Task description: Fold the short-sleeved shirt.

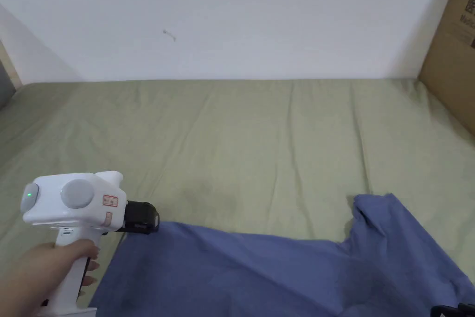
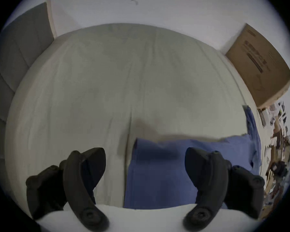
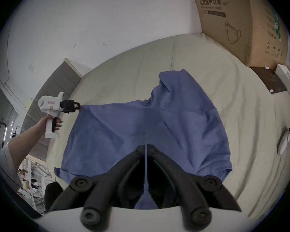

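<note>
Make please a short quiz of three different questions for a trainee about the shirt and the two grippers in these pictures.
1. True or false: the left gripper is open.
2. Which corner of the shirt is the left gripper at? A. a far corner B. a near corner C. the collar
3. Fill in: the shirt lies on a green ____.

Key
1. True. In the left gripper view its jaws stand wide apart, above the shirt's corner.
2. A. It is the far corner on the left side in the head view.
3. Sheet. The right gripper has its jaws almost together over the shirt.
</note>
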